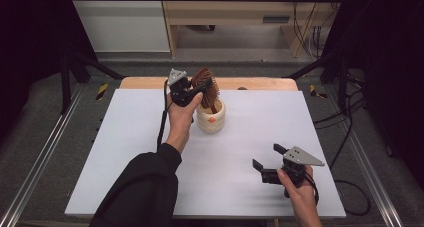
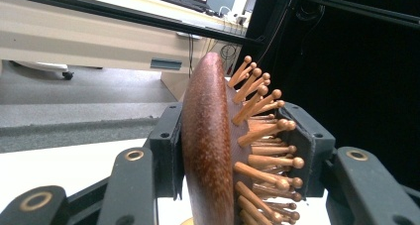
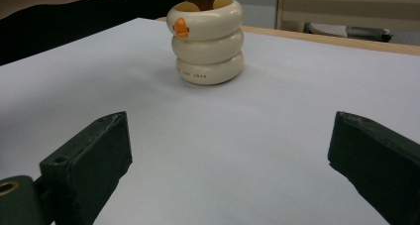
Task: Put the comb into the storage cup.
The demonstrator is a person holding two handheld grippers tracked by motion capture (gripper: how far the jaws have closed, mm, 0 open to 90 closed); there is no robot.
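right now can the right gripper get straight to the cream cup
Probably yes. The right gripper sits open and empty near the table's front, and bare white table lies between it and the cream cup. The left gripper holds the hairbrush standing in the cup, so approach from the side.

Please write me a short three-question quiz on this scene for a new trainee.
1. True or false: the left tool is clamped on the wooden hairbrush.
2. What does the brush's handle stand in? A) a glass jar B) a cream ringed cup C) a metal tray
3. How do the right tool's jaws stand, and what is between them?

Key: 1. True, across its head. 2. B. 3. Wide apart, with nothing between them, low over the white table.
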